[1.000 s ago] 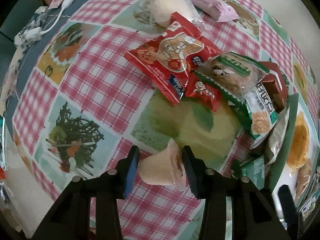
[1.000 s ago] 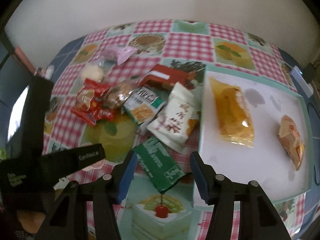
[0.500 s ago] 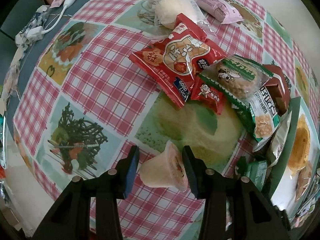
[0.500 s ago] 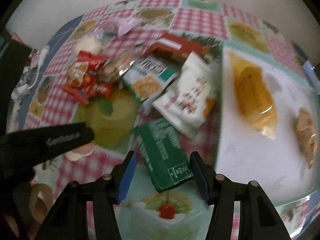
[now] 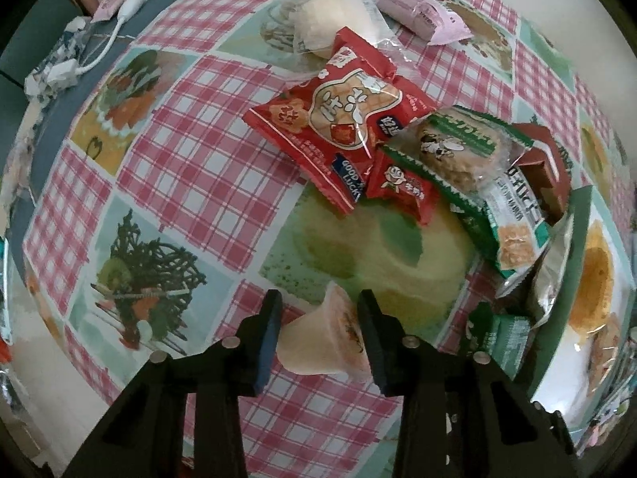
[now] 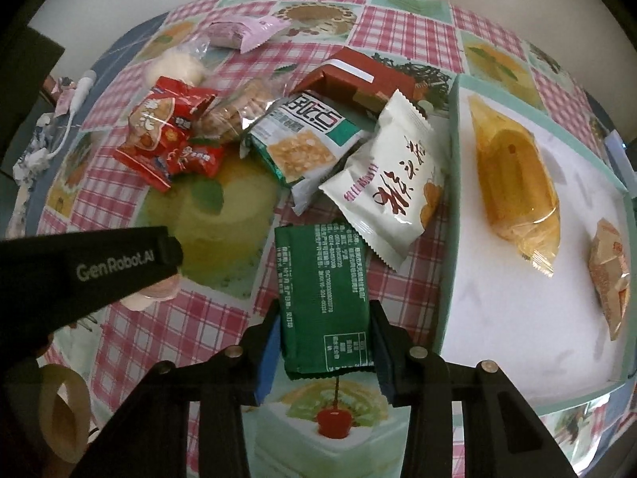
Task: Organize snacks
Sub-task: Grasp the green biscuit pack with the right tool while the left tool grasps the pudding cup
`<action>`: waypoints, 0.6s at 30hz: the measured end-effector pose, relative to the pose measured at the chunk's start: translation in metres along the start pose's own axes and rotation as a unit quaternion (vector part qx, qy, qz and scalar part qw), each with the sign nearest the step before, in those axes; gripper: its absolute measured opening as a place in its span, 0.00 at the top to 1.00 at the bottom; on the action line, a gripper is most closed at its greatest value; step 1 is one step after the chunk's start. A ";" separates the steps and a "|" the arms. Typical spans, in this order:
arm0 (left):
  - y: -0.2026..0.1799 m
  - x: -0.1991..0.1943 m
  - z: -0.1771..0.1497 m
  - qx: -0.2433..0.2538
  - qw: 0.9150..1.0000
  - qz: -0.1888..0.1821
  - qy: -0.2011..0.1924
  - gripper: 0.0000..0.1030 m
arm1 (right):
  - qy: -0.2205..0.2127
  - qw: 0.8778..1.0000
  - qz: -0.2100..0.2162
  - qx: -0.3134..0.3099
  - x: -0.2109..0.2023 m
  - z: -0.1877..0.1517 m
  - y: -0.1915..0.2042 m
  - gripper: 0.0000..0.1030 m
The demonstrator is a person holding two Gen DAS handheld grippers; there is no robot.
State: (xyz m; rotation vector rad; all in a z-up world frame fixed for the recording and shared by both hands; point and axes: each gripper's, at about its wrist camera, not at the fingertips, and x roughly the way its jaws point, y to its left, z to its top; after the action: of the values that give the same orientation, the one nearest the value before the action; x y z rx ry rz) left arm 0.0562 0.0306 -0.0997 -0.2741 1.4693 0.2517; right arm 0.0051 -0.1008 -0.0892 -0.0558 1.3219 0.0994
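Green foil packet [image 6: 325,302], light and crinkly, sits low centre as the right fingers [image 6: 274,342] finish closing onto its edges, while the left fingers [image 5: 266,338] close onto the soft, squashy jelly cup [image 5: 322,342].

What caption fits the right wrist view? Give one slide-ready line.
Right tongs close on a green packet beside the white tray holding two wrapped snacks.

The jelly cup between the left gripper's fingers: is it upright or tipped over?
Tipped. The jelly cup lies on its side on the tablecloth, its lid facing right, between the left gripper.
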 end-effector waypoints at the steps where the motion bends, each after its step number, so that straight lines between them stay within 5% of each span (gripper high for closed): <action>1: 0.001 -0.001 0.000 -0.001 1.000 -0.005 -0.001 0.72 | -0.002 1.000 0.002 0.001 -0.002 0.000 0.000 0.58; 6: 0.004 -0.016 0.002 -0.003 1.000 -0.016 -0.018 0.85 | -0.024 1.000 0.015 0.006 -0.022 0.005 0.001 0.59; 18: 0.012 -0.005 0.003 -0.025 0.999 -0.044 0.011 0.85 | -0.015 1.000 0.012 0.014 -0.020 0.005 -0.006 0.59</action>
State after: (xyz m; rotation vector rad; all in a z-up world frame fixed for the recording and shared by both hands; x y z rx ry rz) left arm 0.0548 0.0426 -0.0952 -0.3820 1.4699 0.2140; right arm 0.0061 -0.1072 -0.0682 -0.0146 1.2947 0.1013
